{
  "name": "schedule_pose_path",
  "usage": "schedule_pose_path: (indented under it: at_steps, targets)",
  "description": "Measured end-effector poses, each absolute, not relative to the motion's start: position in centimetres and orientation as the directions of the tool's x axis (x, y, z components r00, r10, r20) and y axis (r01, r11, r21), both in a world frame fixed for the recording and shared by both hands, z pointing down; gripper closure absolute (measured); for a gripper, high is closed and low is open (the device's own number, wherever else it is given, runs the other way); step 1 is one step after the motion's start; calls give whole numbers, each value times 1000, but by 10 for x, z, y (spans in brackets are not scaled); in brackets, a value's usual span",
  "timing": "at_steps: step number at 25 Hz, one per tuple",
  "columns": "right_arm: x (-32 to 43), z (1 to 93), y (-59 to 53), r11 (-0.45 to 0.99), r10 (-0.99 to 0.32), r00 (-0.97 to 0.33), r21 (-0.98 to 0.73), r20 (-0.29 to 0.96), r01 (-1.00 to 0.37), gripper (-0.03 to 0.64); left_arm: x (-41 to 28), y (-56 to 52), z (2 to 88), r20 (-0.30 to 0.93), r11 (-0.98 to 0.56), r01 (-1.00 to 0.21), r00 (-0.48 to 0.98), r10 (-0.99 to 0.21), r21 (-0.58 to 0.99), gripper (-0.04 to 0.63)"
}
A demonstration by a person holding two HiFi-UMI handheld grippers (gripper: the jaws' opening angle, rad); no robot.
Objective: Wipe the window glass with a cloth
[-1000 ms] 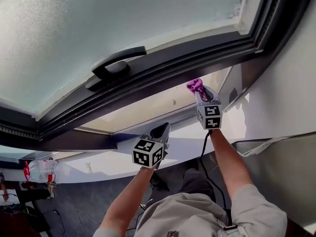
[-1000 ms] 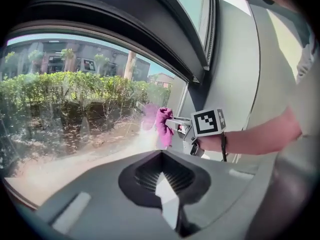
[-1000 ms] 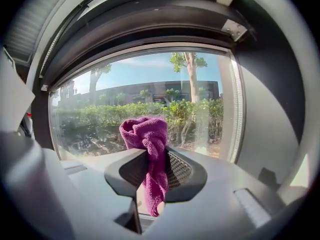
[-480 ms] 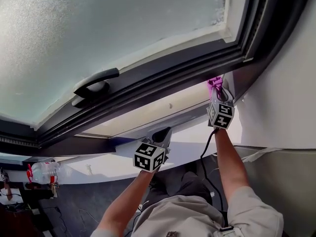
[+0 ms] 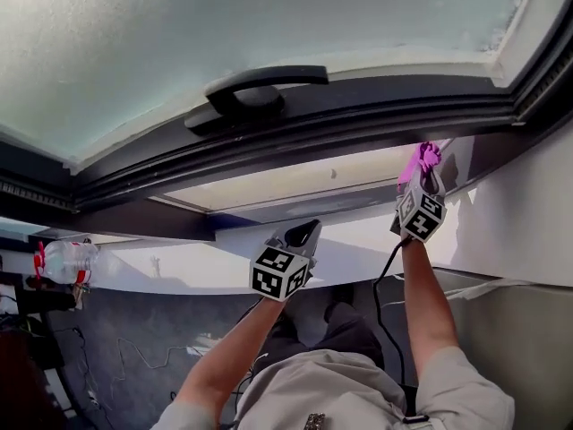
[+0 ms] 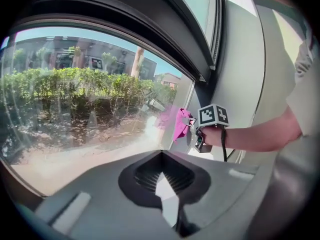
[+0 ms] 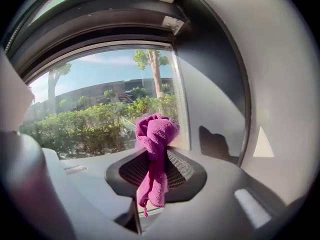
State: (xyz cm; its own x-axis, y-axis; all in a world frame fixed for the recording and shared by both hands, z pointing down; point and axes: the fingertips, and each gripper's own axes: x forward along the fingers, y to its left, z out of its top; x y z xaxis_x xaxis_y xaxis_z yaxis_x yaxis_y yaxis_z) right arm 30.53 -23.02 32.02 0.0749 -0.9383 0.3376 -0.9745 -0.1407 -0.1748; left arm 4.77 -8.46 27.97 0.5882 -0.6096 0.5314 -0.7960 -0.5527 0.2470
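Note:
A magenta cloth (image 5: 421, 157) is bunched in my right gripper (image 5: 423, 170), which is shut on it. The cloth (image 7: 155, 133) sits against the right end of the lower clear window glass (image 5: 295, 184), beside the dark frame corner (image 7: 200, 94). Hedges and buildings show through the glass (image 7: 100, 104). My left gripper (image 5: 301, 234) hangs lower and to the left, over the white sill, with its jaws together and nothing in them. In the left gripper view the left gripper (image 6: 162, 184) points at the glass (image 6: 80, 99), and the right gripper (image 6: 197, 131) holds the cloth (image 6: 181, 124) at the pane's edge.
A frosted upper pane (image 5: 179, 34) with a dark handle (image 5: 260, 92) lies above the clear strip. A white wall (image 5: 528, 222) closes the right side. A water bottle with a red cap (image 5: 63, 260) stands far left, and a cable (image 5: 134, 356) lies on the floor.
The right gripper slid the cloth rightward along the lower glass to the frame corner. The left gripper stayed about where it was. The head view tilted.

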Motion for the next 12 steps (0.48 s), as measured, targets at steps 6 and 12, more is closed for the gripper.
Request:
schedule_pose_path:
  at_steps: [6,12]
  targets:
    - [177,319,-195,33,-945,-81,-152,317,-988,515,-55,-64,296,505,-468,-848,527,-684,249,594]
    - [1,313,-150,319,-895,-341,-122,288,-940,515,-180,-41,297,457,-378,-894,448,-768,242,595]
